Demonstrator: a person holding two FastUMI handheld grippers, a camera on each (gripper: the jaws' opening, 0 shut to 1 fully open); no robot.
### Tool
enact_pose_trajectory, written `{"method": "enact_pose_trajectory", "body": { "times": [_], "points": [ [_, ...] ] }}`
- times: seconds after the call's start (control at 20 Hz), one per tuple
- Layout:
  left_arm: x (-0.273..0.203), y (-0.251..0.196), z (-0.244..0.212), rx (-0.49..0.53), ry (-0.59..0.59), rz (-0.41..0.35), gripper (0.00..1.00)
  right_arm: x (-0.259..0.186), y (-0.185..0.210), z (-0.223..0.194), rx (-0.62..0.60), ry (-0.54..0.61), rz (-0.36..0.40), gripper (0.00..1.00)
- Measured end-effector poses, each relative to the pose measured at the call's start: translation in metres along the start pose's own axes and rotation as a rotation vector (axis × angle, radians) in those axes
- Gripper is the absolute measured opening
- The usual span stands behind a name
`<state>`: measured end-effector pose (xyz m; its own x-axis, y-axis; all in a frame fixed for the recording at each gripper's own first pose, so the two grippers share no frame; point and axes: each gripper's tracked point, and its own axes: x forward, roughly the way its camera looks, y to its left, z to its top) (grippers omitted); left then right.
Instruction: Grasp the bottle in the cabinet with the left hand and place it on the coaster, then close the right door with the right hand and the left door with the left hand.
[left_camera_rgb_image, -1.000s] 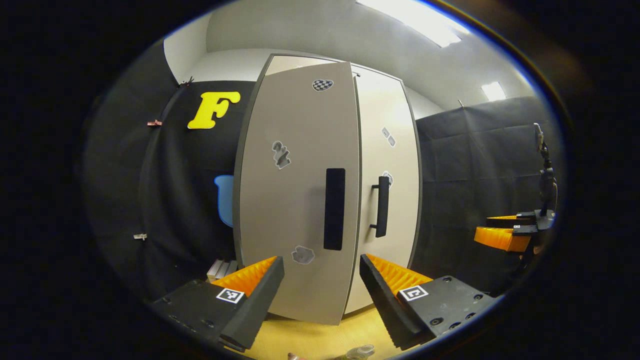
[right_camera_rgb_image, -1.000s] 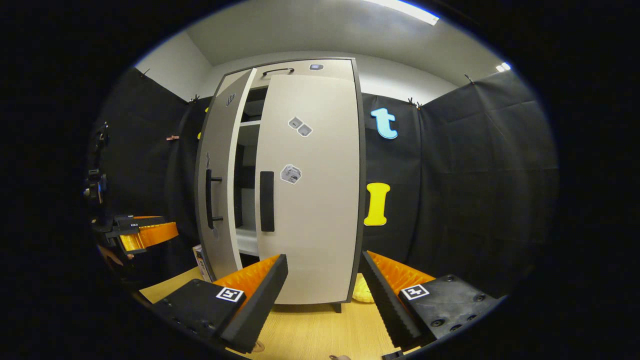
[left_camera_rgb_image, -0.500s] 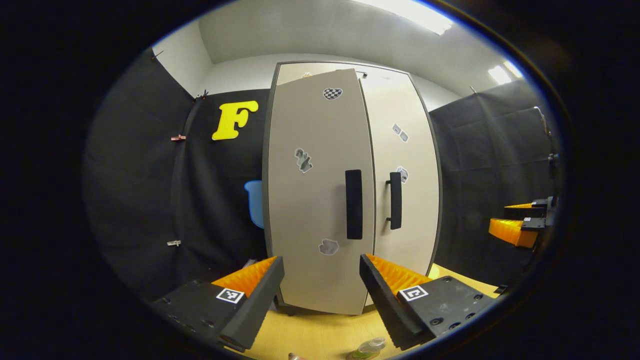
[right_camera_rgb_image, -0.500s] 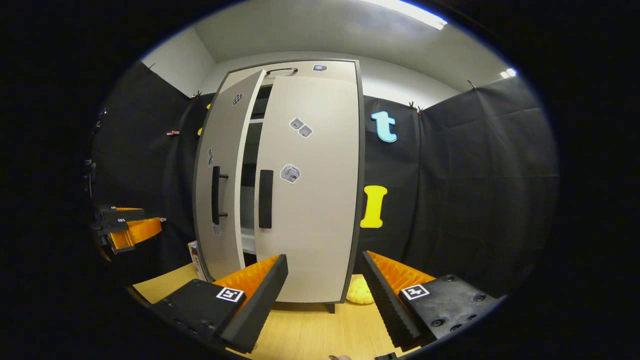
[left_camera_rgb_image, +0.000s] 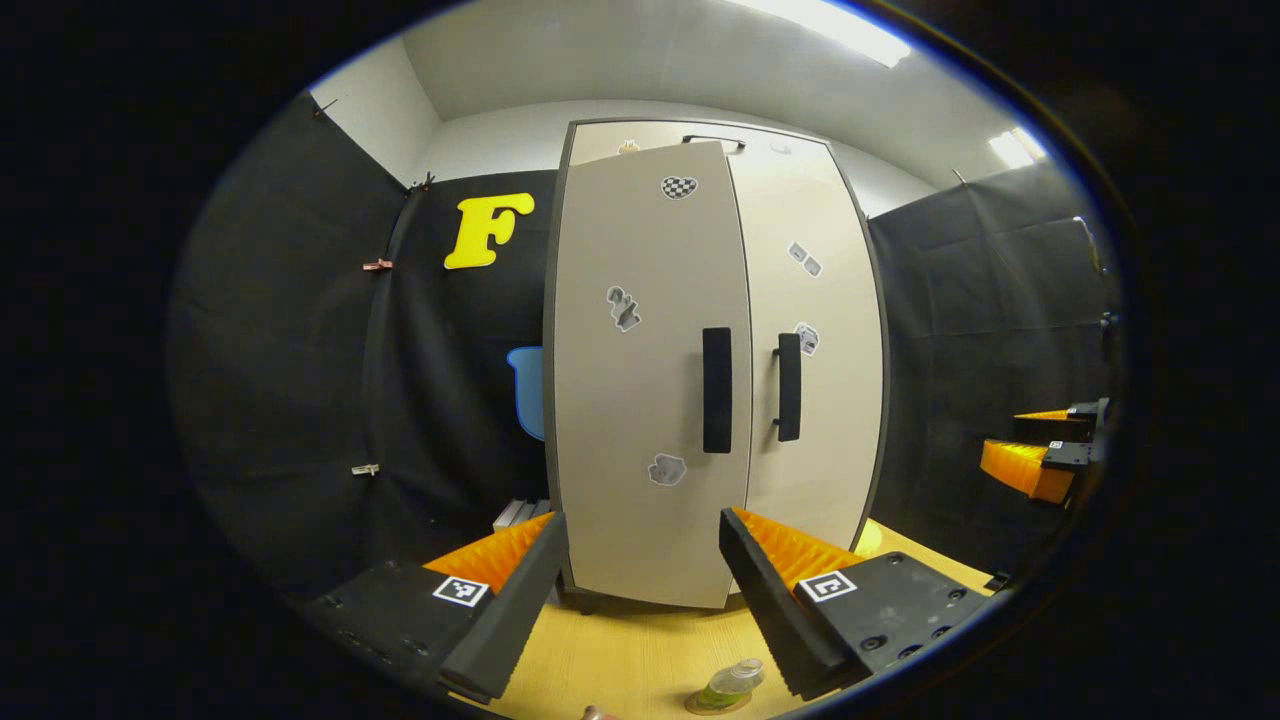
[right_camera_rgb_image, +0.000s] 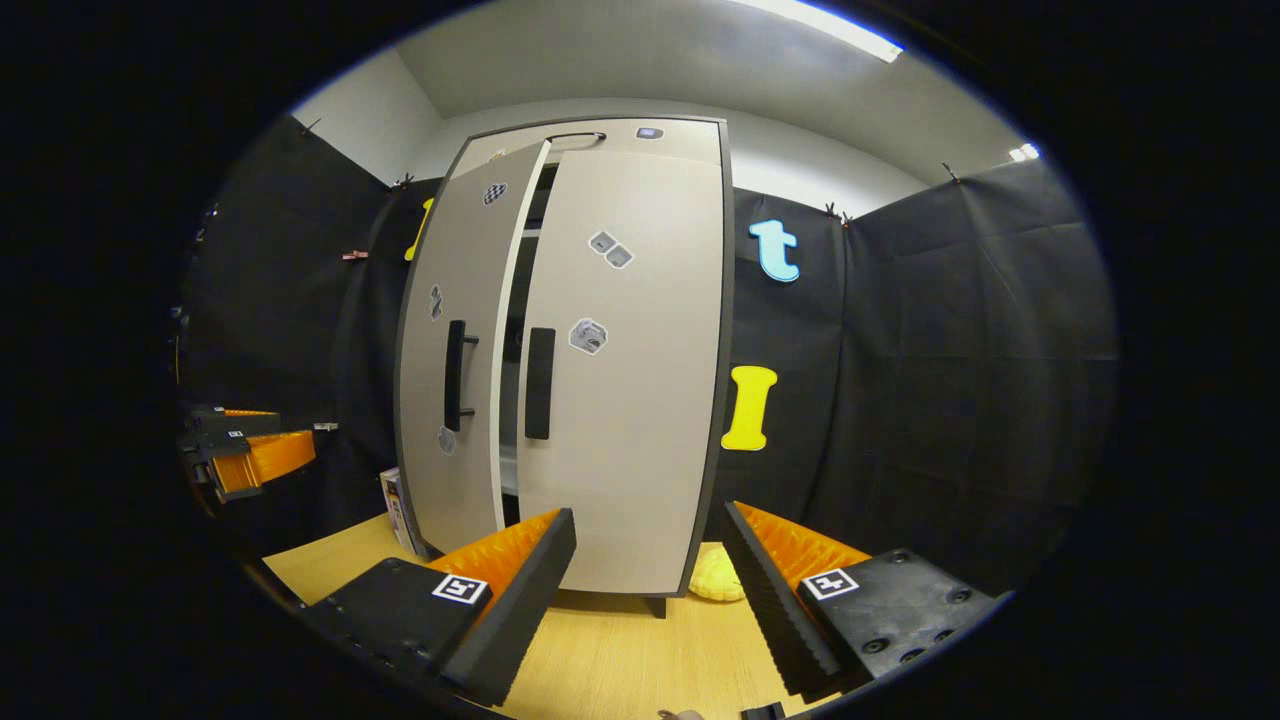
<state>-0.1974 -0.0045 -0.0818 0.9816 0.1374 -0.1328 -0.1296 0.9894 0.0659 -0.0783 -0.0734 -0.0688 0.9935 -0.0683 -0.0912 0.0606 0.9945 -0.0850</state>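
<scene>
Black cloth walls enclosed a wooden table (left_camera_rgb_image: 620, 660) on which the cabinet (left_camera_rgb_image: 715, 370) stood.

Left gripper view. Left gripper (left_camera_rgb_image: 640, 590): fingers spread wide, nothing between them, held back from the cabinet. Left door (left_camera_rgb_image: 645, 380): nearly shut, its free edge standing slightly proud of the right door (left_camera_rgb_image: 825, 360). Left handle (left_camera_rgb_image: 716, 390) and right handle (left_camera_rgb_image: 789, 388): side by side at the centre seam. Bottle (left_camera_rgb_image: 730, 682): off the shelves, upright on the coaster (left_camera_rgb_image: 718, 703) at the table's near edge, just beside the gripper's right finger. Right gripper (left_camera_rgb_image: 1040, 452): off to the side, well apart from the doors.

Right gripper view. Right gripper (right_camera_rgb_image: 650, 590): jaws apart, empty, facing the right door (right_camera_rgb_image: 625, 370), which lay flush. Left door (right_camera_rgb_image: 460, 360): ajar, a narrow dark gap showing beside it. Cabinet interior: shelf edges visible through the gap; contents could not be told. Yellow object (right_camera_rgb_image: 718, 578): on the table at the cabinet's foot. Left gripper (right_camera_rgb_image: 245, 450): far left, clear of the door.

Step in hand, by judgement: closing the left door. Best done with a flat push near the handle side, kept square until the edge seats flush, the low hand clear of the bottle.
</scene>
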Motion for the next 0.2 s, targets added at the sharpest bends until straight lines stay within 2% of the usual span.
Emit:
{"method": "enact_pose_trajectory", "body": {
  "times": [0.2],
  "points": [
    [-0.011, -0.008, 0.014, -0.024, -0.063, -0.022, 0.97, -0.007, 0.002, 0.005, 0.014, -0.014, 0.003, 0.98]
  ]
}}
